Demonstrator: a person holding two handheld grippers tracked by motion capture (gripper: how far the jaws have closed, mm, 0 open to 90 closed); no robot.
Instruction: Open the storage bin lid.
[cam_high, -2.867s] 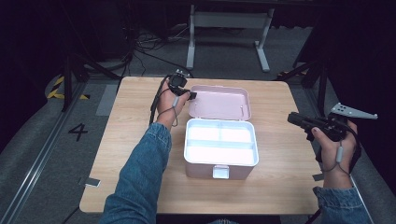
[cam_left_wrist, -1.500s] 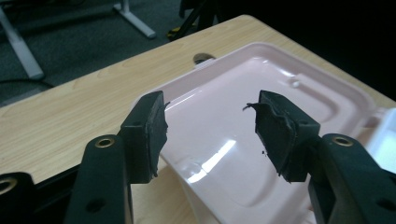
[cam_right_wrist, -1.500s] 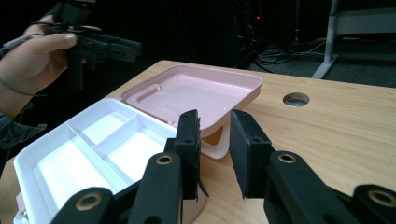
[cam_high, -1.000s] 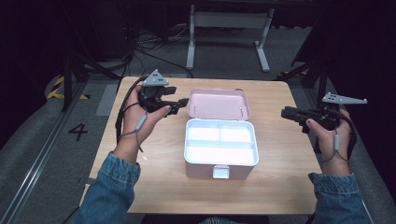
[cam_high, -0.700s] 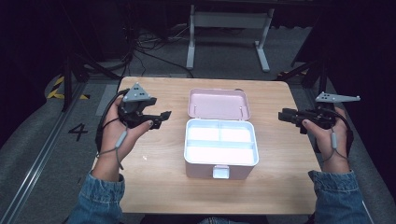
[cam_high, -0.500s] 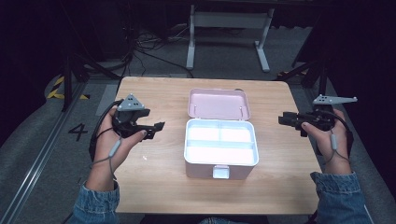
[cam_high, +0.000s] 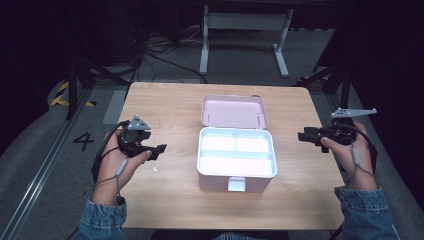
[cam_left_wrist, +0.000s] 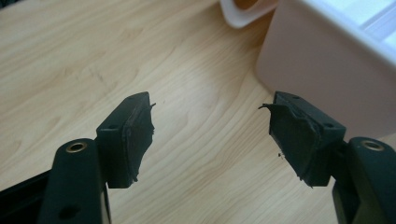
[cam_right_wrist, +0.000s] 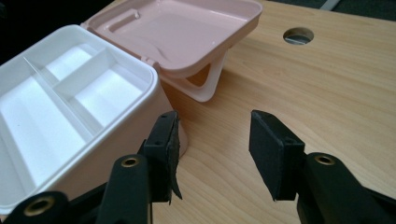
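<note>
High view: we see the pink box (cam_high: 236, 159) at the middle of the bench (cam_high: 170, 105), lid (cam_high: 234, 111) thrown back flat behind it, white tray inside bare. The left tool (cam_high: 159, 149) hovers near the box's left side, the right tool (cam_high: 303, 135) off its right side, both apart from it.

Left gripper view: the left tool (cam_left_wrist: 208, 128) stands with jaws wide apart, gripping nothing; the box wall (cam_left_wrist: 327, 70) sits just beyond the right jaw. We judge a forward push could knock the light box askew.

Right gripper view: the right tool (cam_right_wrist: 215, 149) is likewise spread and bare. Its left jaw lies close to the box corner (cam_right_wrist: 159, 100); the lid (cam_right_wrist: 187, 32) rests on its folded handle (cam_right_wrist: 205, 79), so a bump might tip it shut.
</note>
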